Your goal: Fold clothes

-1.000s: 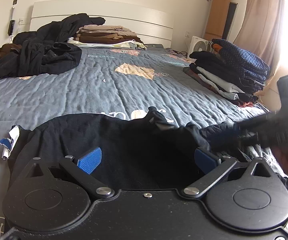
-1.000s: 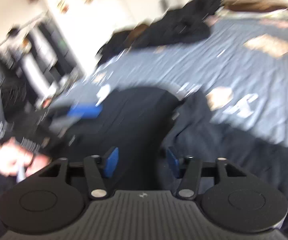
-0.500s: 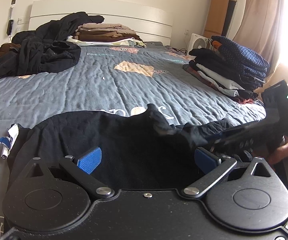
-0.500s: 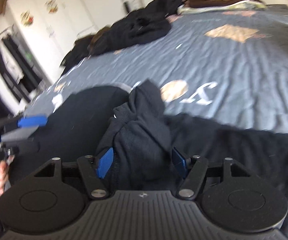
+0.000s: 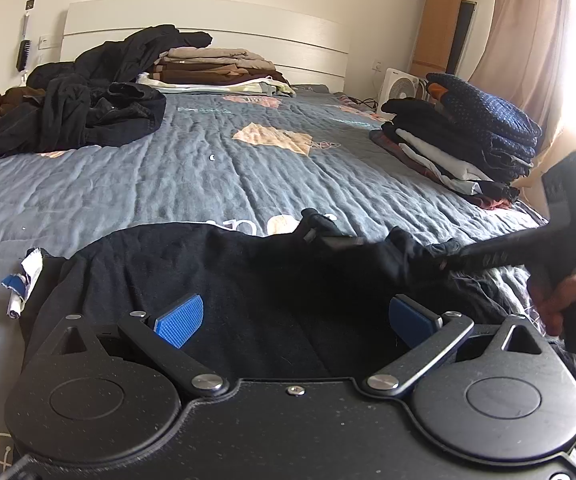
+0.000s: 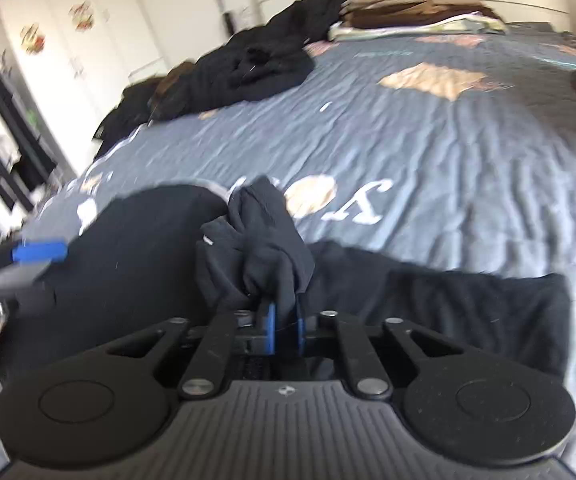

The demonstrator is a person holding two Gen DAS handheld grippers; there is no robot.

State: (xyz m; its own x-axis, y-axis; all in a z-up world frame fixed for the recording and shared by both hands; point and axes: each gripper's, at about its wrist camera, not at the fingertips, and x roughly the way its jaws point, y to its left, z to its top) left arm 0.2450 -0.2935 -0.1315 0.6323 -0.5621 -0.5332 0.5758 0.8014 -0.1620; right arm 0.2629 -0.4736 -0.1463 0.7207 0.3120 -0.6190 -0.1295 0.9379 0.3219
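A black knit garment (image 5: 248, 280) lies spread across the near edge of a bed covered with a grey-blue quilted bedspread (image 5: 208, 168) printed with tan patches and pale lettering. The right tool (image 6: 284, 326), a black two-finger device with blue ribbed pads, has just been closing its jaws; the pads now pinch a bunched fold of the black garment (image 6: 264, 248), which rises in a crumpled ridge just ahead of the fingers. In the left wrist view this tool reaches in from the right edge, a hand (image 5: 572, 296) wrapped around its handle, its tips buried in the fabric.

The left tool (image 5: 296, 316) hovers low over the flat part of the garment with its jaws wide apart, both blue pads clear of the cloth; nothing is gripped.

A small white-and-blue fabric tag (image 5: 24, 284) sticks out at the garment's left edge. On the far left of the bed lies a loose heap of dark clothes (image 5: 80, 116). By the white headboard (image 5: 208, 16) sits a folded stack of brown and beige clothes (image 5: 212, 70), and along the right side a folded stack of dark and white clothes (image 5: 460, 140). A small white fan (image 5: 400, 88) stands behind it.
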